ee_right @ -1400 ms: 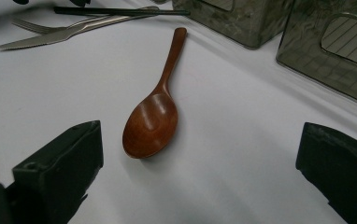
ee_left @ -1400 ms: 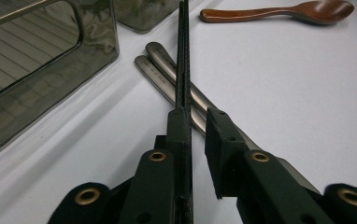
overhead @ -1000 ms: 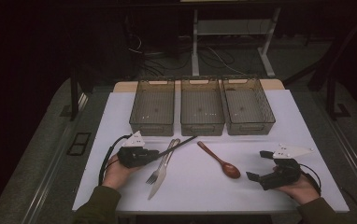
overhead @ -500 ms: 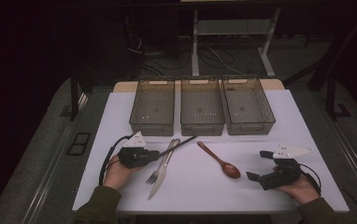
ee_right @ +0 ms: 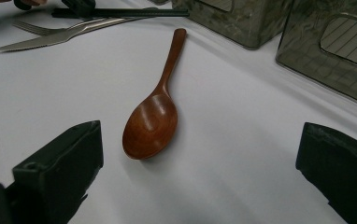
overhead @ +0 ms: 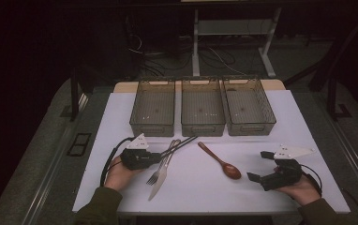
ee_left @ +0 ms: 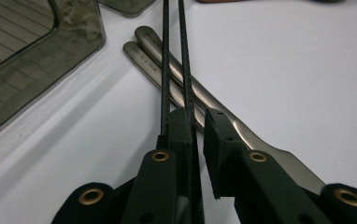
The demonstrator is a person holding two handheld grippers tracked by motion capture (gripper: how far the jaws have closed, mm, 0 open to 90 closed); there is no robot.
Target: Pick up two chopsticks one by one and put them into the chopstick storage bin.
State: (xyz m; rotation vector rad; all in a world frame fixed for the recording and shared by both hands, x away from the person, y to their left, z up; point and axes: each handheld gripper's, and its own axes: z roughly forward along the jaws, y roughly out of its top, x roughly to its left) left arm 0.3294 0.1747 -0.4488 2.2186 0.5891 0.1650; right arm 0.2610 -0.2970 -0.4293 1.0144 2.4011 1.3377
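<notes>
- My left gripper [ee_left: 196, 135] sits low in the middle of the left gripper view, its jaws almost together around two black chopsticks [ee_left: 176, 56].
- The chopsticks lie across a fork and knife [ee_left: 167, 65], running to the top of the frame.
- My right gripper [ee_right: 200, 172] has its jaws wide apart, holding nothing.
- A brown wooden spoon [ee_right: 155, 112] lies just beyond them, mid-frame.

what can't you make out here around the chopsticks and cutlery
- Chopsticks: far tips cut off by the top edge in the left gripper view.
- Knife: blade hidden under the left gripper there.
- Fork: tines too small and dim in the right gripper view.
- Engraving on the handles: too blurred to read.
</notes>
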